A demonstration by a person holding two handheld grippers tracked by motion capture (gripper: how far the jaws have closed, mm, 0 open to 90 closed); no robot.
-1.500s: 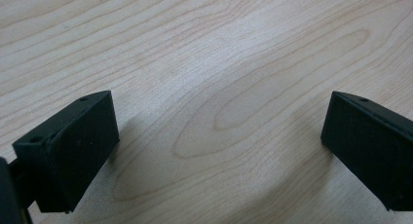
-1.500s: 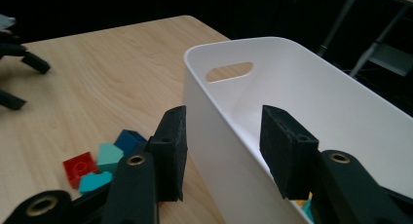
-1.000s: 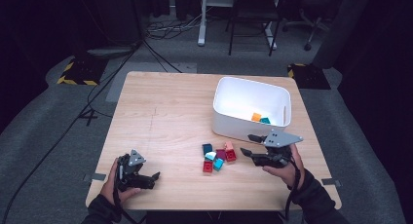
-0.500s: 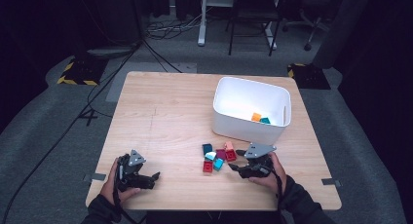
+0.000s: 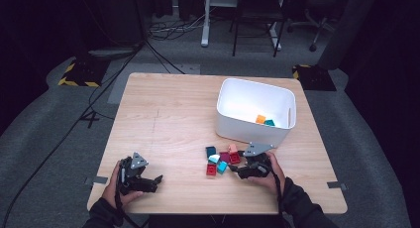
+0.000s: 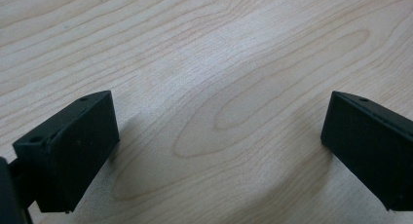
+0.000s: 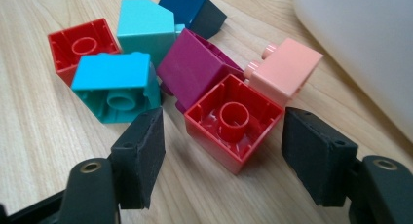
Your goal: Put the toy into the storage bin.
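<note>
Right gripper [image 7: 221,151] dropped from beside the white bin [image 5: 225,124] to the counter's [image 5: 163,114] brick pile, fingers wide, straddling the upturned red brick [image 7: 234,121]. Best squeezed square on its flat walls. Left gripper [image 6: 214,136] sat wide, idle.

In the right gripper view the white bin [image 7: 360,48] is cut off by the top and right edges; we see one wall. The dark blue block [image 7: 187,7] is clipped at the top. From the high view, the two blocks in the bin [image 5: 264,120] are too small for us to make out.
</note>
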